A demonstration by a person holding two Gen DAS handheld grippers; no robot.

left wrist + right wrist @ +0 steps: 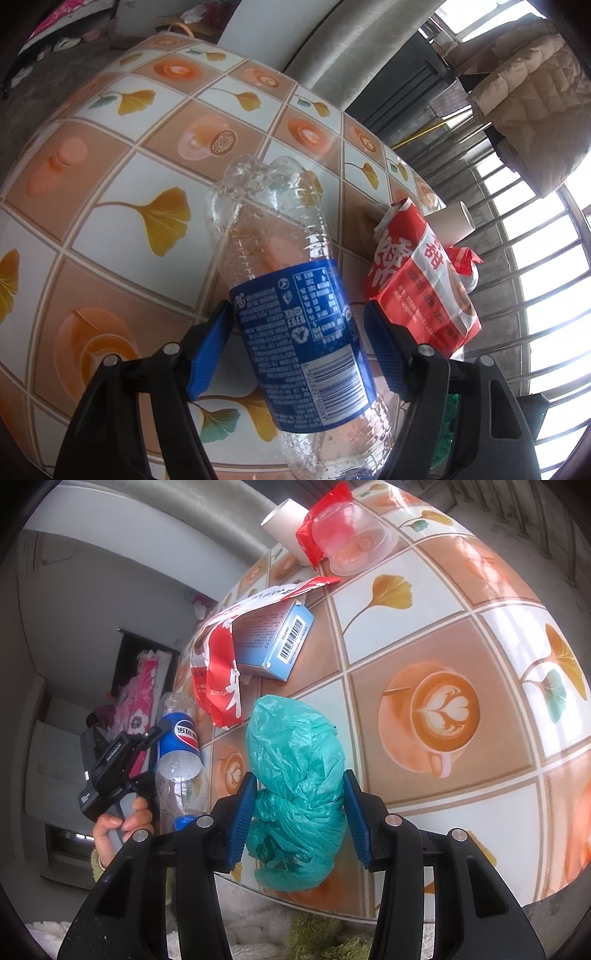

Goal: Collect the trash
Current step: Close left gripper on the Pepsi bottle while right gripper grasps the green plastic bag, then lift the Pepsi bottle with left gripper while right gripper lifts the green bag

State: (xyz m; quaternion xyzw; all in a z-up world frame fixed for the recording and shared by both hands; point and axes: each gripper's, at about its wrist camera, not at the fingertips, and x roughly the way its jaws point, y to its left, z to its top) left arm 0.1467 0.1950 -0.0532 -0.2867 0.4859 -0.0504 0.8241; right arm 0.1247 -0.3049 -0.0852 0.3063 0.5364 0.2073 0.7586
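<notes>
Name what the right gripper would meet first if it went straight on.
The right gripper straddles the green bag, so the bag comes first; beyond it, probably the blue box, though depth is unclear.

At the upper right of the left view a beige quilted coat hangs near the window bars; a patterned tablecloth fills the centre.

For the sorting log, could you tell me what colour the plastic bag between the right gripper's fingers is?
The plastic bag is teal green, seen best in the right wrist view.
</notes>
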